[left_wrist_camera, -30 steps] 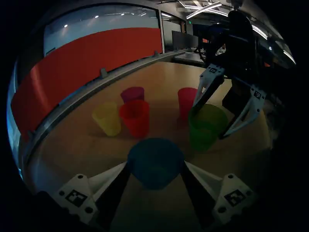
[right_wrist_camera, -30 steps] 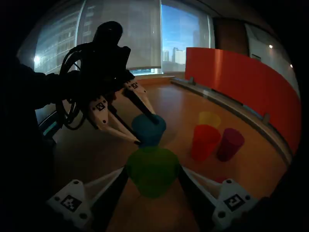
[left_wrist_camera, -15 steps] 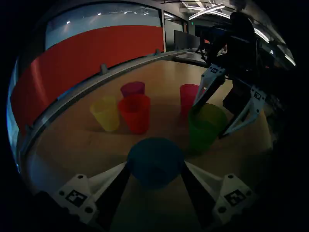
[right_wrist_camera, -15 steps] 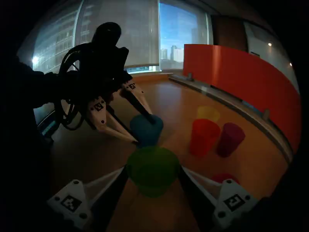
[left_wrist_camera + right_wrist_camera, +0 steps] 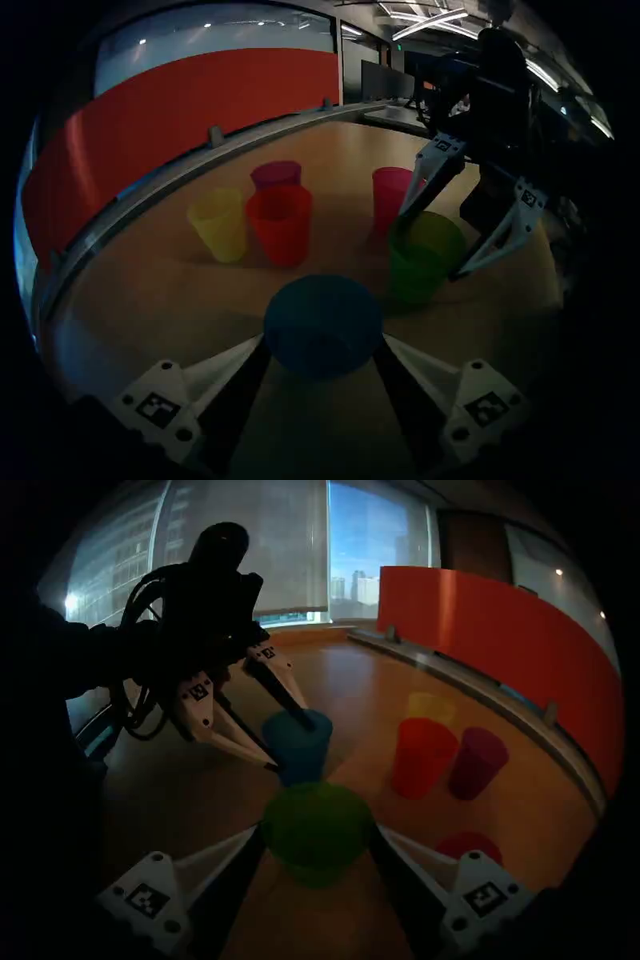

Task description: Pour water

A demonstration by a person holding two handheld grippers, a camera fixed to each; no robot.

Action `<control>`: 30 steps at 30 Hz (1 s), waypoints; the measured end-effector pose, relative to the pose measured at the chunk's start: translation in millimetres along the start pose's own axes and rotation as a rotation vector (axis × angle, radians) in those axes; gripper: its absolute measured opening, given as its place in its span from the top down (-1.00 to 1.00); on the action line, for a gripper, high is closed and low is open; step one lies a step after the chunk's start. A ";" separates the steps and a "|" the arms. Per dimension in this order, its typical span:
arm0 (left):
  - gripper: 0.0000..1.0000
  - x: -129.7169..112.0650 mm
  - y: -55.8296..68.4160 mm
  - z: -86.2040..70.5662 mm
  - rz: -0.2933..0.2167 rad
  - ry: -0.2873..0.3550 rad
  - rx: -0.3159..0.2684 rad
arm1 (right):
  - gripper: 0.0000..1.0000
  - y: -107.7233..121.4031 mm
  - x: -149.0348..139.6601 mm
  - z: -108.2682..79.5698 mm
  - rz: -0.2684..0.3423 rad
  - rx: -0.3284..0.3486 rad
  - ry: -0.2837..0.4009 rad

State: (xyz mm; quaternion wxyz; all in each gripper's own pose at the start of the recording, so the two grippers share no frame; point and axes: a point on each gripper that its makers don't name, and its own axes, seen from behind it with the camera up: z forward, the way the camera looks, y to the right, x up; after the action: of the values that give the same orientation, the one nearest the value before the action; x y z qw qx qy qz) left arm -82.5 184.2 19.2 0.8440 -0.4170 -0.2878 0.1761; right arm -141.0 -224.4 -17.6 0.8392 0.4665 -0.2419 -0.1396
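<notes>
Near: left gripper (image 5: 322,346), both fingers pressed on the blue cup (image 5: 322,320). Right gripper (image 5: 318,830) likewise clamps the green cup (image 5: 318,824), which sits just right of and beyond the blue one. Cannot tell whether either holds water.

Risk: the cups are smooth, tapered, thin-looking translucent plastic. A tilted cup may slide through the fingers, or the wall may buckle under squeeze. Rims misaligned means water on the glossy wooden table (image 5: 152,304).

Farther: red cup (image 5: 280,224), yellow cup (image 5: 218,224), pink cup (image 5: 389,196) and purple cup (image 5: 276,171) stand near; a swung elbow could topple them.
</notes>
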 end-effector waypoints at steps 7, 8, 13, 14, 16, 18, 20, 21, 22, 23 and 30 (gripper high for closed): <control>-0.74 -4.5 -0.9 1.6 0.023 -0.010 0.011 | -0.85 1.2 -4.0 -0.5 0.009 -0.006 0.002; -0.74 -5.2 -1.1 1.7 0.024 -0.012 0.012 | -0.86 1.4 -4.4 -0.8 0.011 -0.006 0.003; -0.74 -8.1 -2.3 1.2 0.023 -0.022 0.017 | -0.93 2.6 -3.5 -3.3 0.009 -0.015 0.006; -0.75 -8.4 -2.6 0.8 0.022 -0.024 0.018 | -0.96 3.1 -3.1 -3.8 0.008 -0.018 0.007; -0.74 -9.1 -3.2 0.0 0.021 -0.025 0.021 | -0.99 3.8 -3.2 -4.9 0.008 -0.024 0.007; -0.75 -9.9 -3.4 -1.0 0.020 -0.027 0.024 | -0.99 4.2 -4.3 -5.8 0.008 -0.029 0.006; -0.75 -11.6 -4.1 -2.6 0.019 -0.028 0.028 | -0.99 4.1 -4.7 -8.1 0.009 -0.035 0.007; -0.75 -12.4 -4.5 -3.4 0.018 -0.029 0.031 | -0.99 4.0 -4.9 -9.2 0.010 -0.038 0.007; -0.74 -13.3 -4.9 -4.7 0.018 -0.030 0.034 | -0.99 3.8 -4.9 -11.0 0.010 -0.041 0.008; -0.74 -14.1 -5.4 -6.0 0.017 -0.030 0.036 | -0.99 3.6 -4.9 -12.7 0.009 -0.044 0.009; -0.75 -20.0 -6.6 -17.2 0.010 -0.036 0.054 | -0.99 2.9 -7.9 -29.0 0.012 -0.073 0.013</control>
State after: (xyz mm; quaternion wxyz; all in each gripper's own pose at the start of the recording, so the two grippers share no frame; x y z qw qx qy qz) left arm -86.7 159.2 9.4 0.8487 -0.3925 -0.2959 0.1953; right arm -132.1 -198.5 -30.2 0.8580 0.4351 -0.2341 -0.1403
